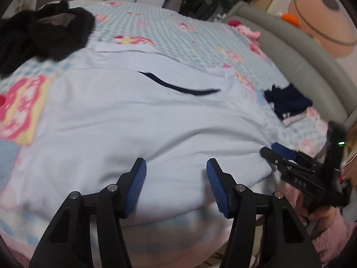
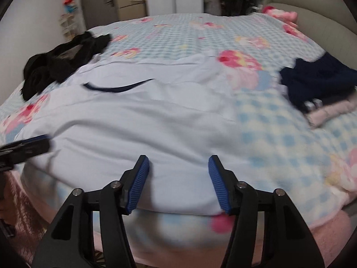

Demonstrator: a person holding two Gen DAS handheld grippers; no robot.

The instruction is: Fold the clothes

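- Both tongs I hold gape over the pale blue shirt (image 1: 133,116) on the bed (image 2: 178,35), gripping nothing: left tongs (image 1: 176,163), right tongs (image 2: 178,159).
- Black clothes (image 1: 44,35) lie far left.

A: So what's the surface here?

B: A bed (image 2: 200,35) with a light blue checked blanket, pink cartoon prints all over it, and a padded grey frame (image 1: 296,53) curving round the right side.

A: And what's lying on it?

B: A big pale blue garment (image 1: 138,120) spread flat near the front edge, with a dark stripe across it. A crumpled black garment (image 2: 60,67) sits at the far left, touching the pale one's corner. On the right, well apart, there's a navy piece (image 2: 316,82) on top of something pink. Some pink stuff is up at the far right corner, too blurry to tell what.
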